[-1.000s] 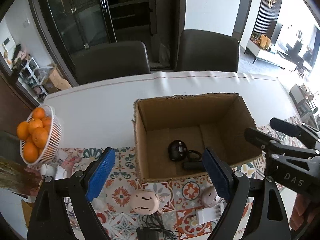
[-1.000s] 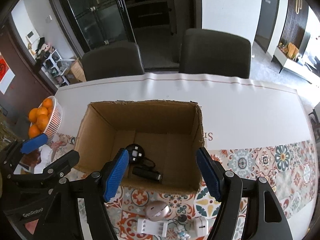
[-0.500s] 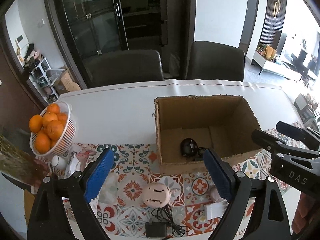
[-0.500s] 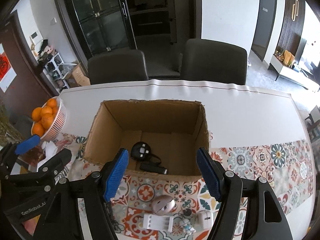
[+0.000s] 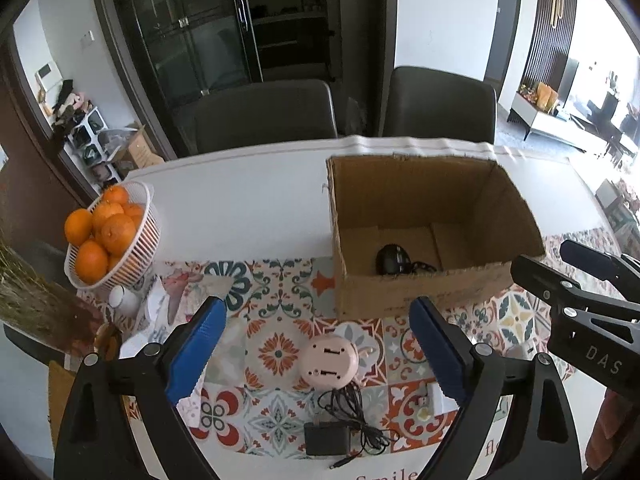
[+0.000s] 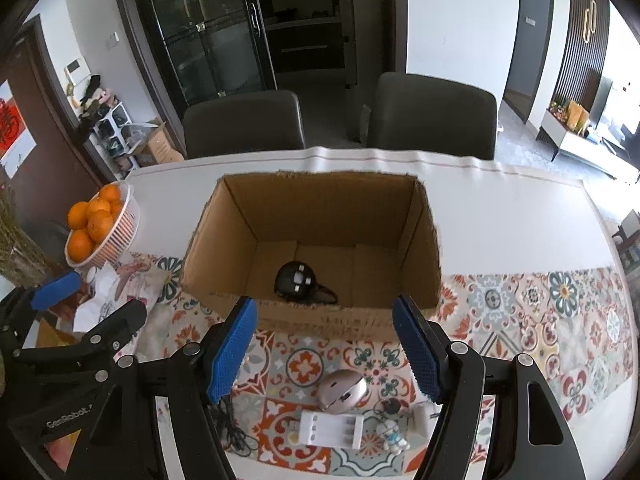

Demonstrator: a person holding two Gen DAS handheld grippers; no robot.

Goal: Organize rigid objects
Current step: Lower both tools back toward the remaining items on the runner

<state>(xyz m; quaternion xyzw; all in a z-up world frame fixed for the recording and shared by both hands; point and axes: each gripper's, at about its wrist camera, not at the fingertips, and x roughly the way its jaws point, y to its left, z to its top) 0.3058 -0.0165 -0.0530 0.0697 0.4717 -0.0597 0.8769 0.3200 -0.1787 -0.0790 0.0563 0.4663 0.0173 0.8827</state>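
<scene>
An open cardboard box [image 5: 404, 292] [image 6: 224, 240] stands on the table with a round black device [image 5: 392, 260] [image 6: 297, 282] and its cord inside. My left gripper [image 5: 316, 354] is open and empty above a pink round device [image 5: 329, 363] and a black power adapter [image 5: 326, 438] with a cable. My right gripper [image 6: 326, 354] is open and empty above a silver mouse [image 6: 343, 390], a white battery charger [image 6: 332, 428], a small astronaut figure [image 6: 392, 434] and a white plug [image 6: 420, 418]. All lie on the patterned runner in front of the box.
A white basket of oranges [image 5: 138, 240] [image 6: 120, 232] stands at the table's left edge, with a tissue pack and small cup [image 5: 120, 298] beside it. Two dark chairs [image 5: 264, 116] stand behind the table. The right gripper's body [image 5: 580, 320] shows at the right.
Both grippers have pulled back and up from the box, both open throughout. More of the runner and the loose items in front of the box has come into view.
</scene>
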